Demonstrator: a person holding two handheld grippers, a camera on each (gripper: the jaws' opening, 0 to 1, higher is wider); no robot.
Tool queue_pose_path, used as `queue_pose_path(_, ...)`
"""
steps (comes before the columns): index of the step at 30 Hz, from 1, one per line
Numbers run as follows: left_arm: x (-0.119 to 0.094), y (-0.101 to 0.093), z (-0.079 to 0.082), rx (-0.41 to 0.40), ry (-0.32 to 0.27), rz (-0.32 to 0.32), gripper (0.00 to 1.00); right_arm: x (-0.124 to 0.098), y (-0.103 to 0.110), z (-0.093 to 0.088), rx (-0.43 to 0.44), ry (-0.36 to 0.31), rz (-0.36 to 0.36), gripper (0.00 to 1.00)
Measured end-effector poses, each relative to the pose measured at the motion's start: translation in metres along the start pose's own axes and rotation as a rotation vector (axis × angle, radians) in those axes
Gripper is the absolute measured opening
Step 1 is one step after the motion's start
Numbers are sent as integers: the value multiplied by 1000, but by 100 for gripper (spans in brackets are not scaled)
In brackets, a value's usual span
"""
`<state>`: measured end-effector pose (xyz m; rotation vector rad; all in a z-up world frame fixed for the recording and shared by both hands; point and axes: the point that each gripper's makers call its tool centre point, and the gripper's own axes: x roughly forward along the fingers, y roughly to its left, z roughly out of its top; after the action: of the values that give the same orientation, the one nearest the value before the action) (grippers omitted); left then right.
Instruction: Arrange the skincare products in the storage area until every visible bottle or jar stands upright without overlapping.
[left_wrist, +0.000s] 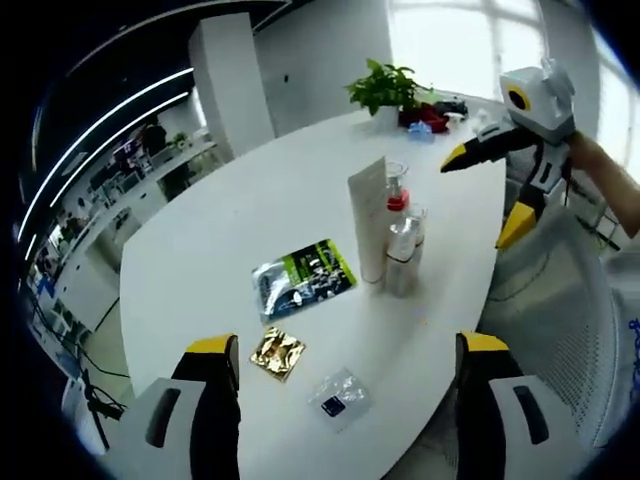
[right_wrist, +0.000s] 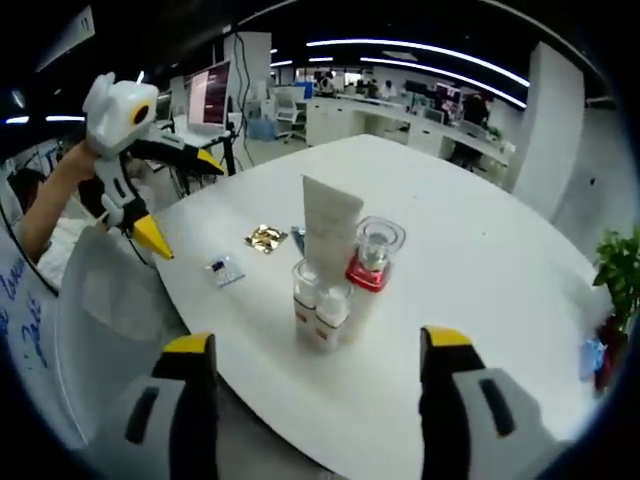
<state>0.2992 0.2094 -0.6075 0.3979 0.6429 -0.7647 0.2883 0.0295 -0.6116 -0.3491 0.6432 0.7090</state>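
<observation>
On white table (left_wrist: 200, 260), left to right in left gripper view: green sachet (left_wrist: 303, 278), gold packet (left_wrist: 277, 352) and clear packet (left_wrist: 339, 397) lying flat; white tube (left_wrist: 369, 218), red-collared pump bottle (left_wrist: 397, 196) and two small bottles (left_wrist: 403, 256) standing upright, clustered, touching. Left gripper (left_wrist: 345, 358) hovering near, jaws wide, holding nothing. Right gripper (right_wrist: 318, 354) hovering before cluster, jaws wide, empty.

Bare table (right_wrist: 480, 260) ahead-right of right gripper (right_wrist: 315, 350); bottle cluster (right_wrist: 335, 270) blocking dead ahead, sachets (right_wrist: 250, 250) left.
</observation>
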Motion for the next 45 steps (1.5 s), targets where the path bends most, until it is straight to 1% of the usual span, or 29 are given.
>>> queue_pose_path(10, -9, 4, -7, 13, 8, -4, 95, -2, -1, 2, -25, 11, -2, 91)
queue_pose_path(13, -9, 5, -13, 28, 25, -8, 97, -3, -1, 1, -32, 17, -3, 92)
queue_pose_path(24, -9, 11, -21, 27, 40, -8, 97, -4, 1, 4, -37, 9, 8, 100)
queue_pose_path(32, -5, 16, -28, 31, 57, -11, 97, -6, 1, 5, -39, 13, 15, 100)
queue_pose_path(35, -1, 18, -30, 41, 65, -15, 96, -6, 3, 6, -44, 8, 24, 100)
queue_pose_path(37, 2, 19, -36, 45, 91, -27, 93, -6, 3, 7, -50, 4, 23, 100)
queue_pose_path(38, 4, 20, -41, 47, 113, -32, 91, -5, 2, 7, -51, 5, 20, 100)
queue_pose_path(45, 16, 21, -48, 55, 136, -49, 85, -5, 1, 4, -44, 15, 20, 100)
